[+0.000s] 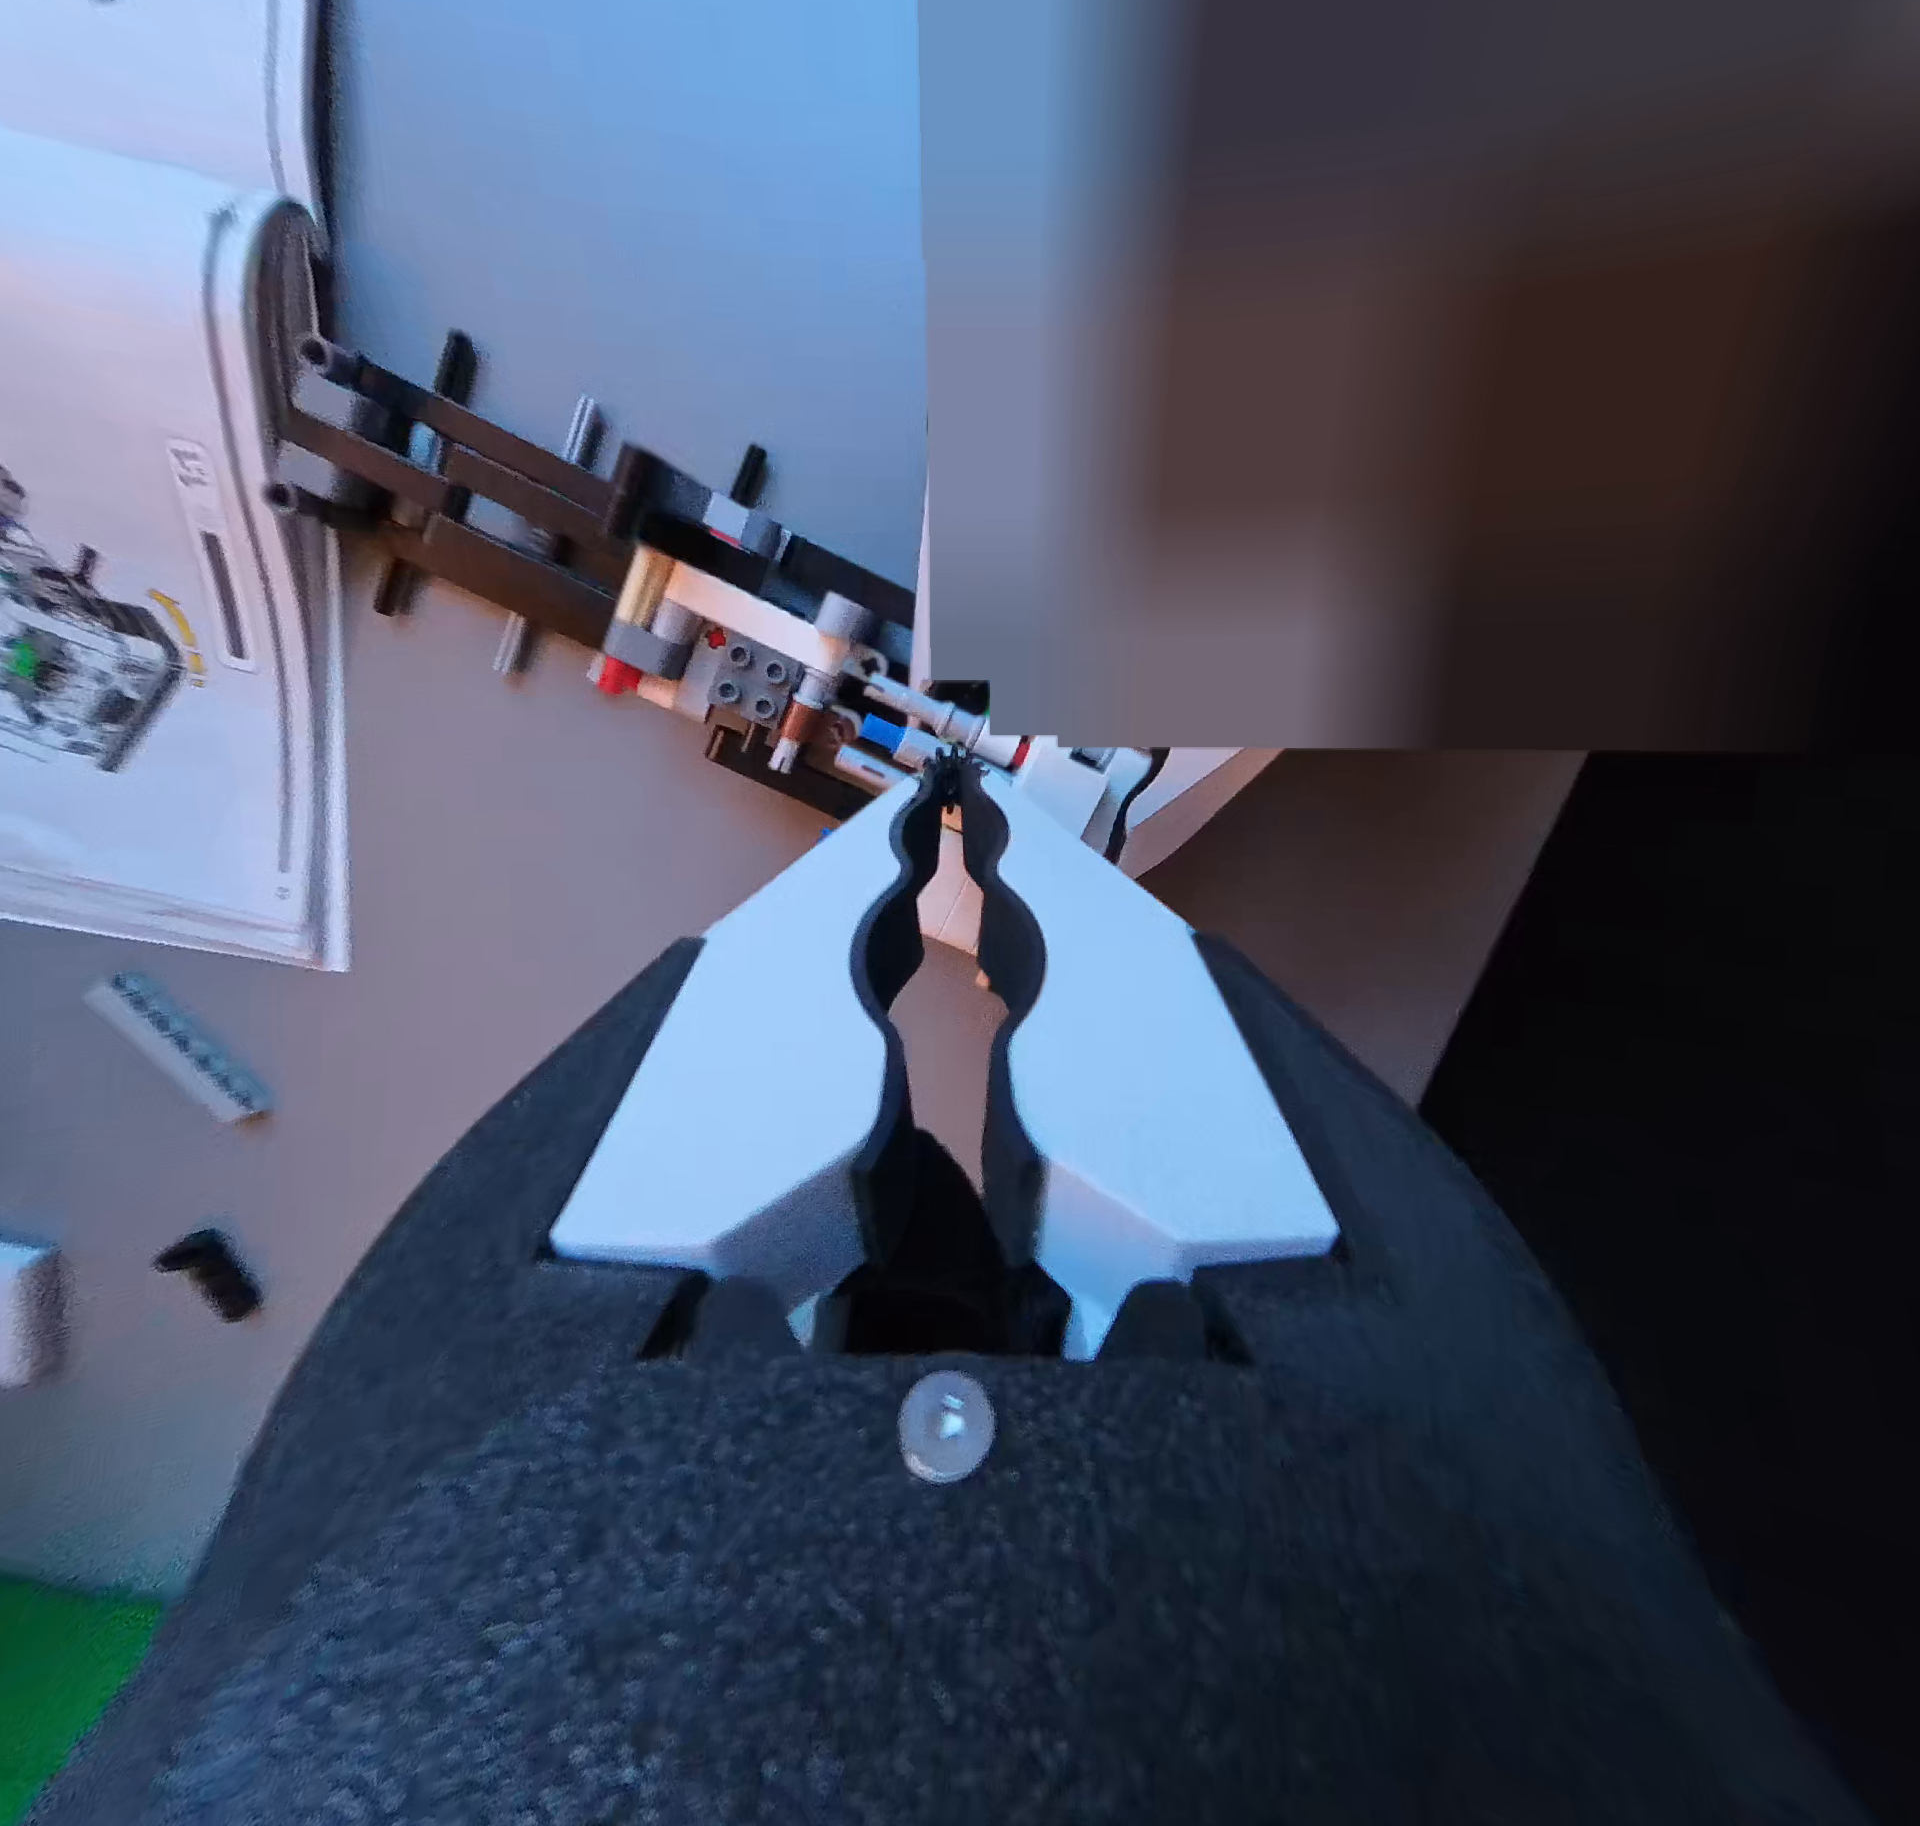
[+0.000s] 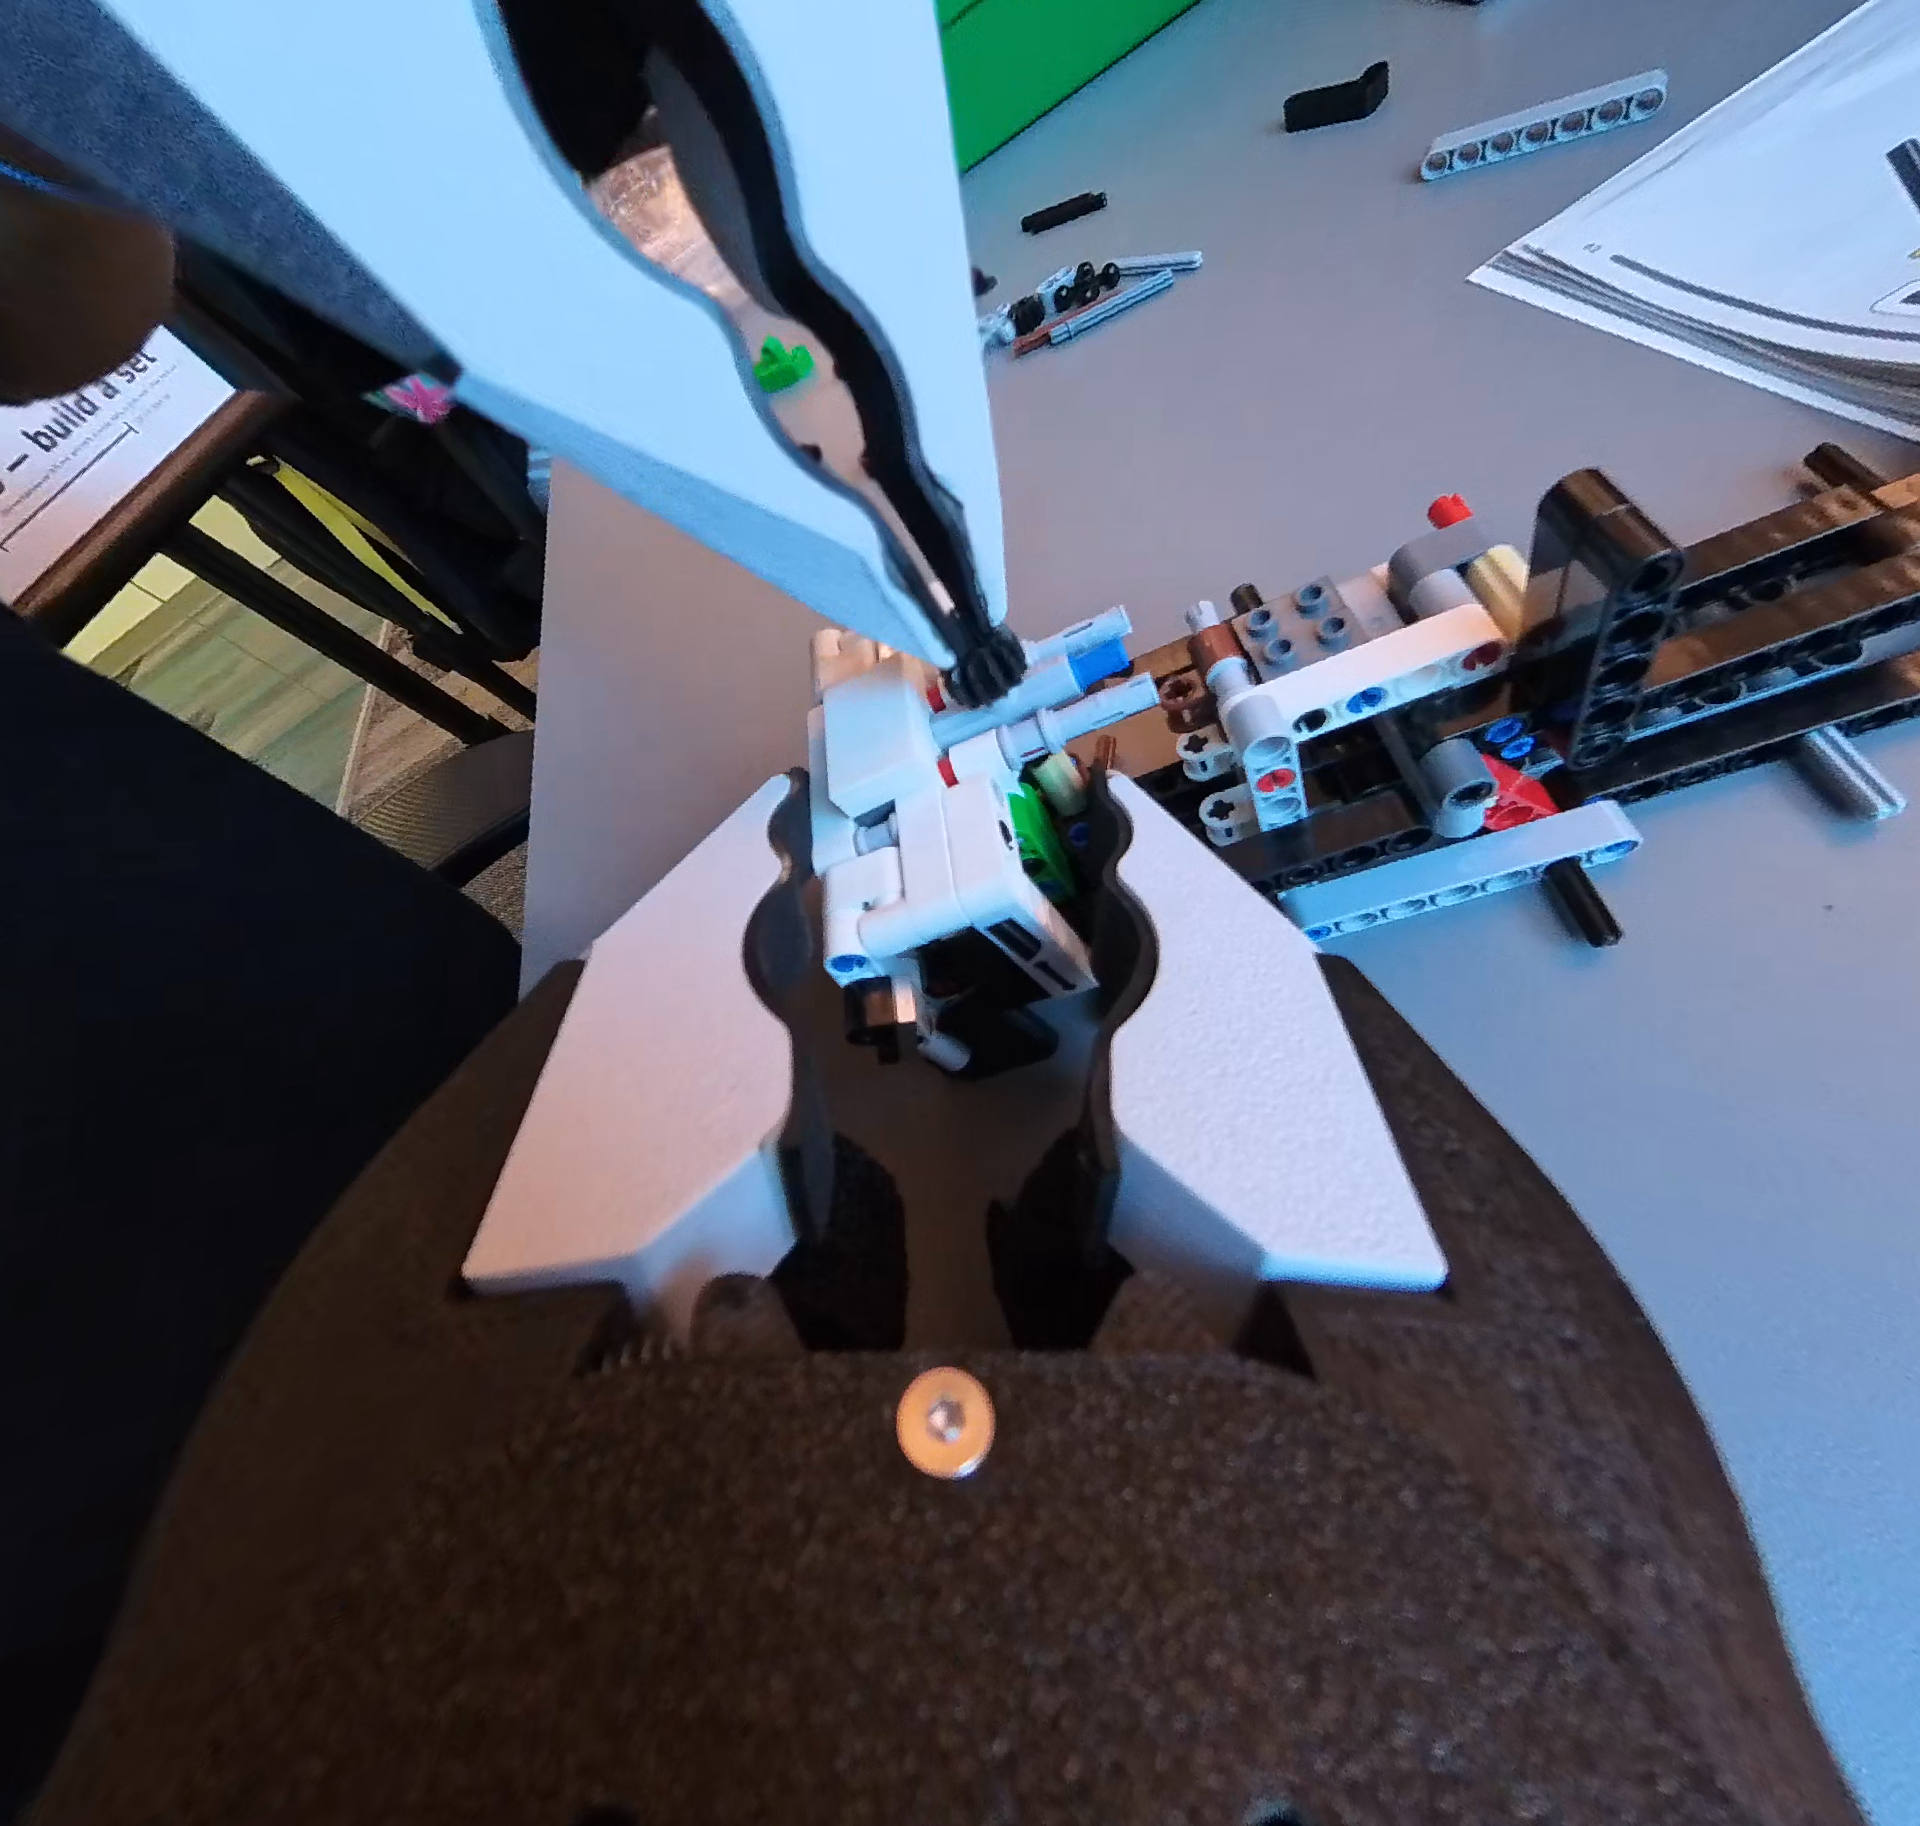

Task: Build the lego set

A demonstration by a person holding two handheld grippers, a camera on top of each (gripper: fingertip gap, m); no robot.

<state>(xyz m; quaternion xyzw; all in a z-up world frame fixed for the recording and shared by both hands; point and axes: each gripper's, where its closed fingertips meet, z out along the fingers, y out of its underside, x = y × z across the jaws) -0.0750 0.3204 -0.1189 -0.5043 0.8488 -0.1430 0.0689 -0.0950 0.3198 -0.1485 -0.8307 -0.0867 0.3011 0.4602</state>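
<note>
Pale grey tabletop (image 2: 1403, 405), smooth and matte, catching cool bluish light up top and a warmer pinkish tint nearer the camera. Bright green box (image 2: 1049, 20) at the far edge of that table. Past the table's left edge, a drop to a lower level: dark framed shelving or rack (image 2: 312, 571) with yellowish-lit surfaces behind it, plus a white sign with a brown border (image 2: 114, 446) leaning there. Something dark and rounded (image 2: 208, 841) just below the table's left edge, maybe a chair, hard to tell.
</note>
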